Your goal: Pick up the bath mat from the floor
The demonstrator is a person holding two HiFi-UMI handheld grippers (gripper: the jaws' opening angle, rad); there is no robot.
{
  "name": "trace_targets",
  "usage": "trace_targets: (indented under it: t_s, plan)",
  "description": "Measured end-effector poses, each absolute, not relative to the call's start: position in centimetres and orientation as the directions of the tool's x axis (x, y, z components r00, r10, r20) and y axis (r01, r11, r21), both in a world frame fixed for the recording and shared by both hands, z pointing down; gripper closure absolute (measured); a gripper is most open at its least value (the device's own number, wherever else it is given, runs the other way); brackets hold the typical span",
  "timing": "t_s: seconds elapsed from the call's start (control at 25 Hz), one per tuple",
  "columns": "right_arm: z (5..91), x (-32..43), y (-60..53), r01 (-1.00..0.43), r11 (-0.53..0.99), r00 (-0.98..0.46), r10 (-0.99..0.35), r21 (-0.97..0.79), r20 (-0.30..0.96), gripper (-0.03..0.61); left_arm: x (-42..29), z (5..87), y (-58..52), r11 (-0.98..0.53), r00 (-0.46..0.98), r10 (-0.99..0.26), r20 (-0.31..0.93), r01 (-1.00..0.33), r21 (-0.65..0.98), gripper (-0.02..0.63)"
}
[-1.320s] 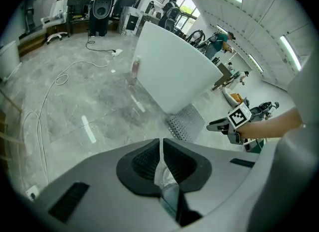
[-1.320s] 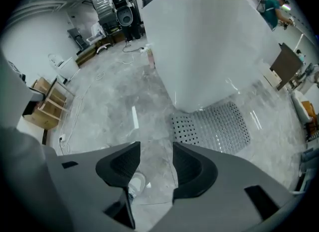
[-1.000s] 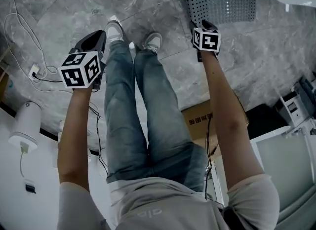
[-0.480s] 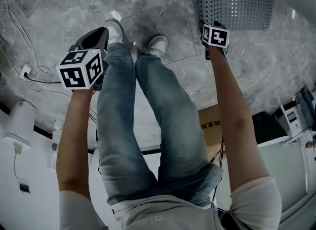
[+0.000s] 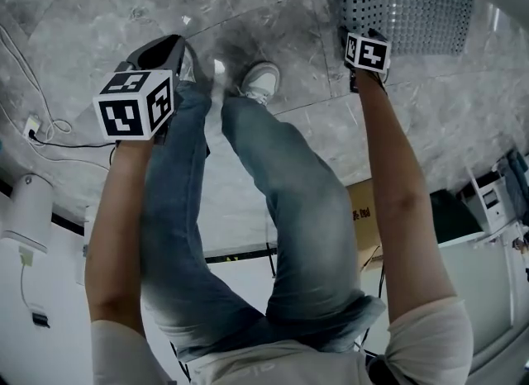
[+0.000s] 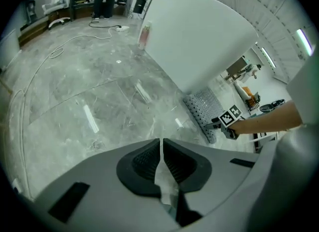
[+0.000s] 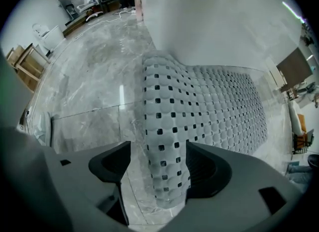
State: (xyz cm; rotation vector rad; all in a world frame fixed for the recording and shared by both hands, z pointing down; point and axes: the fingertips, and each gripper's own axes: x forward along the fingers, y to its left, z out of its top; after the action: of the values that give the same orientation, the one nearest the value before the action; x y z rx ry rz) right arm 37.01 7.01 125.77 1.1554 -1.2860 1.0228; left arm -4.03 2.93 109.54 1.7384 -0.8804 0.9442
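Between the opening fingers of the right gripper [image 7: 159, 169] sits the bath mat [image 7: 209, 111], ungripped; next should be closing, then lifting. The left gripper [image 6: 161, 161] has its fingers together, empty.

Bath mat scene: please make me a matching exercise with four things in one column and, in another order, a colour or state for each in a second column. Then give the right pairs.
Column one
1. bath mat
2. left claw
3. right claw
4. cardboard box

Column two
a. jaws apart, the mat's edge between them
b. brown, with print on it
c. grey, full of small holes
d. jaws together, nothing between them

Right pairs: 1-c; 2-d; 3-a (its jaws are opening at this moment); 4-b.
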Motion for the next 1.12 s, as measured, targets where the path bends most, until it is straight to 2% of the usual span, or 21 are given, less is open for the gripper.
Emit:
trace_targets:
  t_s: [0.24,0.76,0.88,1.0,1.12]
  plan:
    - [128.7,38.7,7.3,-0.982,0.175,0.066,-0.057,0.075,0.996,0.216,-3.2,111.8,5.1,-0.374,0.460,-0.063,0.886,-0.834,0.406,0.595]
    - [131.0,39.1,9.0,-0.977,0.205,0.061,-0.003,0.060,0.998,0.215,-4.9,111.5,1.9,-0.343,0.451,-0.136,0.882,-0.857,0.385,0.595]
    - [130.4,39.1,8.8,-0.977,0.203,0.072,-0.001,0.071,0.997,0.265,-5.0,111.5,1.8,-0.344,0.453,-0.128,0.882,-0.855,0.388,0.595]
    - [129.5,38.8,8.7,-0.977,0.200,0.073,-0.003,0.072,0.997,0.347,-5.0,111.5,1.9,-0.338,0.457,-0.115,0.882,-0.853,0.398,0.595]
    - [128.7,38.4,8.5,-0.982,0.180,0.065,-0.005,0.065,0.998,0.393,-4.7,111.1,1.4,-0.325,0.467,-0.114,0.877,-0.852,0.411,0.595]
